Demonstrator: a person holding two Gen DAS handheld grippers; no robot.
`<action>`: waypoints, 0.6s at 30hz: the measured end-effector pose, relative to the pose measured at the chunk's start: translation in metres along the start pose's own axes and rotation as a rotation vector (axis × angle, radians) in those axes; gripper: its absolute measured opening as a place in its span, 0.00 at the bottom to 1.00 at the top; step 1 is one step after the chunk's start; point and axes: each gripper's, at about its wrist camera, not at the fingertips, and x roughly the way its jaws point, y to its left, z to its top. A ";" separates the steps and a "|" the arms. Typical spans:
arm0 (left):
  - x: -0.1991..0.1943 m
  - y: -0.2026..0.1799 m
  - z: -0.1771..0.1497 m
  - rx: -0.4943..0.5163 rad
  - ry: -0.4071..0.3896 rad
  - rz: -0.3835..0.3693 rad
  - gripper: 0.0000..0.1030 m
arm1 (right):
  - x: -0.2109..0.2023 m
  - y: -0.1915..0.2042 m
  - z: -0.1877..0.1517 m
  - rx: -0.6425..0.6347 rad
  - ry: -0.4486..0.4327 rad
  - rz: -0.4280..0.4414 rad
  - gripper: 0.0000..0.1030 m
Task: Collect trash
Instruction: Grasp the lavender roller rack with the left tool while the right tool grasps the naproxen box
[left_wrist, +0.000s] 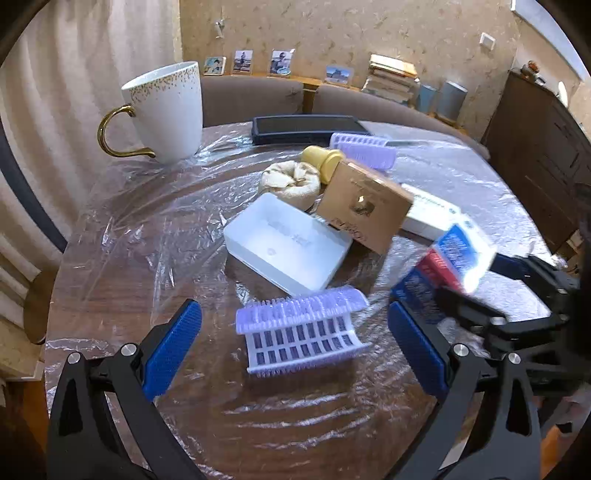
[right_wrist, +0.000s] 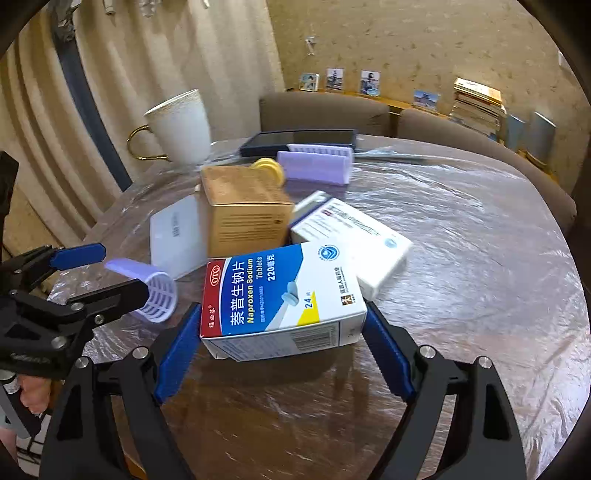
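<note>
Naproxen Sodium Tablets box (right_wrist: 280, 302), marked OTC, 220, 24.

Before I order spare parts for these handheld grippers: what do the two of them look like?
Both match. The left gripper and right gripper have black angular frames with triangular cut-outs, silver round bolts at the joints, and flat blue textured pads lining the fingers. No cables or markings show.

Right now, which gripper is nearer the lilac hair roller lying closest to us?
Left. The left gripper is open with the lilac hair roller lying between its fingers, untouched. The right gripper is off to the roller's right, shut on the Naproxen box.
</note>
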 end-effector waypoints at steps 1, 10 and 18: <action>0.003 -0.001 0.000 0.004 0.004 0.004 0.98 | 0.000 -0.002 -0.001 0.005 0.000 0.000 0.81; 0.026 -0.009 -0.001 0.019 0.011 0.059 0.86 | -0.001 0.001 -0.002 -0.009 -0.010 -0.027 0.82; 0.028 -0.008 -0.002 0.012 0.010 0.051 0.70 | 0.002 0.004 -0.005 -0.020 -0.012 -0.026 0.81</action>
